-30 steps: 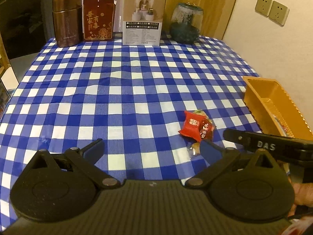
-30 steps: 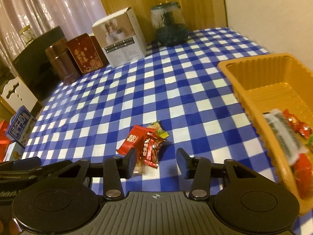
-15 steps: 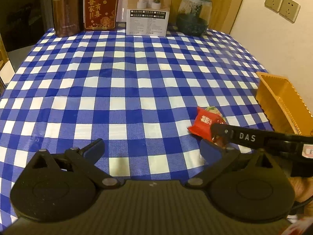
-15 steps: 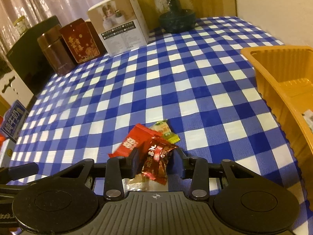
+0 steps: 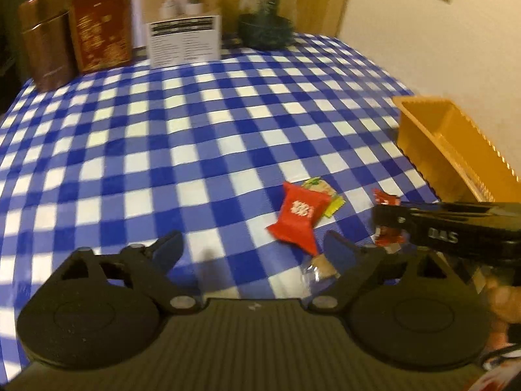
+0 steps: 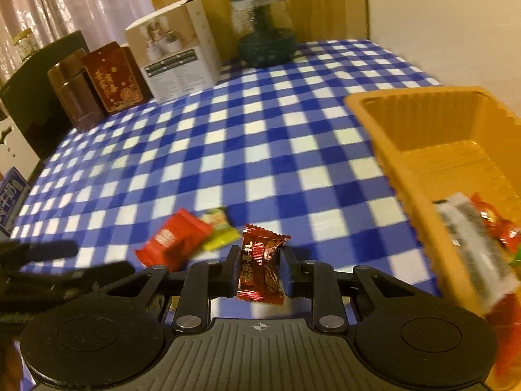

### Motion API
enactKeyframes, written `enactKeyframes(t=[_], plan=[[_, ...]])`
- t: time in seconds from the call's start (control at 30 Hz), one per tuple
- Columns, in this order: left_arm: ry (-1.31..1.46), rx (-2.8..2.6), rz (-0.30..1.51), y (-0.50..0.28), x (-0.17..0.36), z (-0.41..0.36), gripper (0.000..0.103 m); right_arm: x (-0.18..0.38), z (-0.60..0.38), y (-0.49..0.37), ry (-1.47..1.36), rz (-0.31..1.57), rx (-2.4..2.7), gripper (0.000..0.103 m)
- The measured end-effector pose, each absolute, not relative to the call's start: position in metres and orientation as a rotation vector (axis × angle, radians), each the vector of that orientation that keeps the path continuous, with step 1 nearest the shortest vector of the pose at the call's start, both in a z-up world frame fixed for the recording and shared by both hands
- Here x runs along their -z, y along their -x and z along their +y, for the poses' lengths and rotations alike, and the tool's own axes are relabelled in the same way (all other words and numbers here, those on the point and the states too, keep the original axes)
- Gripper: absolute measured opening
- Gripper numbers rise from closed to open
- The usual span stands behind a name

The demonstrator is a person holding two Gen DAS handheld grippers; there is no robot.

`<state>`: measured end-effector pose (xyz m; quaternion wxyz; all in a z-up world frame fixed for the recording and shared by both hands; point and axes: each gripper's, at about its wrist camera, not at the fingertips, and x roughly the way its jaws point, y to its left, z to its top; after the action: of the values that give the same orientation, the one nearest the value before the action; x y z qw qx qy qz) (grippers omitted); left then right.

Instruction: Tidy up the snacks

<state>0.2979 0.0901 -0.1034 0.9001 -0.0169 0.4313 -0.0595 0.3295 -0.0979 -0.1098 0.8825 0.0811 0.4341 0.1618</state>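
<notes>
My right gripper (image 6: pixel 259 268) is shut on a dark red candy packet (image 6: pixel 262 265) and holds it above the checked cloth, left of the orange tray (image 6: pixel 387 150). It also shows in the left wrist view (image 5: pixel 387 224), with the packet (image 5: pixel 386 197) poking out. A bright red snack packet (image 6: pixel 172 244) and a yellow-green one (image 6: pixel 218 231) lie on the cloth. My left gripper (image 5: pixel 252 251) is open and empty, just before the red packet (image 5: pixel 298 218). A clear-wrapped biscuit (image 5: pixel 317 268) lies by its right finger.
The orange tray (image 5: pixel 423 143) at the right edge holds several wrapped snacks (image 6: pixel 472 238). At the back stand a brown tin (image 5: pixel 45 52), a red box (image 5: pixel 101 29), a white carton (image 5: pixel 184 22) and a glass jar (image 5: pixel 267 16). The wall is at right.
My right gripper has lifted the dark red candy packet off the cloth and moved right toward the tray. My left gripper has moved closer to the remaining packets, still open.
</notes>
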Motion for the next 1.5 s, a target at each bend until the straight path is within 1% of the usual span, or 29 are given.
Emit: enactKeyframes(t=[0.23,0.33,0.4,0.47,0.5,0.53,0.57,0.67,0.93,1.5], plan=[[-0.072,0.223,0.893,-0.324,0.113,0.066,0.073,0.115,-0.115,-0.317,-0.161,0.929,-0.324,0.025],[-0.121,0.241,0.909,-0.333,0.119,0.057,0.065,0.116,-0.12,-0.313,-0.17,0.931,-0.322,0.025],[-0.137,0.248,0.925,-0.338,0.124,0.053,0.058,0.116,-0.122,-0.313,-0.173,0.933,-0.324,0.025],[-0.149,0.254,0.935,-0.34,0.127,0.051,0.044,0.116,-0.123,-0.312,-0.175,0.932,-0.325,0.025],[-0.152,0.259,0.938,-0.34,0.128,0.05,0.038,0.116,-0.123,-0.312,-0.177,0.932,-0.325,0.025],[-0.155,0.259,0.941,-0.34,0.128,0.049,0.03,0.116,-0.123,-0.313,-0.178,0.932,-0.324,0.025],[-0.16,0.252,0.943,-0.34,0.128,0.048,0.028,0.116,-0.124,-0.312,-0.179,0.932,-0.323,0.025],[-0.147,0.235,0.938,-0.336,0.125,0.05,0.025,0.115,-0.124,-0.312,-0.182,0.93,-0.322,0.025],[-0.09,0.168,0.904,-0.318,0.102,0.058,0.023,0.103,-0.128,-0.304,-0.197,0.899,-0.327,0.025],[0.045,0.095,0.85,-0.222,0.045,0.049,0.023,0.054,-0.156,-0.245,-0.212,0.841,-0.334,0.025]])
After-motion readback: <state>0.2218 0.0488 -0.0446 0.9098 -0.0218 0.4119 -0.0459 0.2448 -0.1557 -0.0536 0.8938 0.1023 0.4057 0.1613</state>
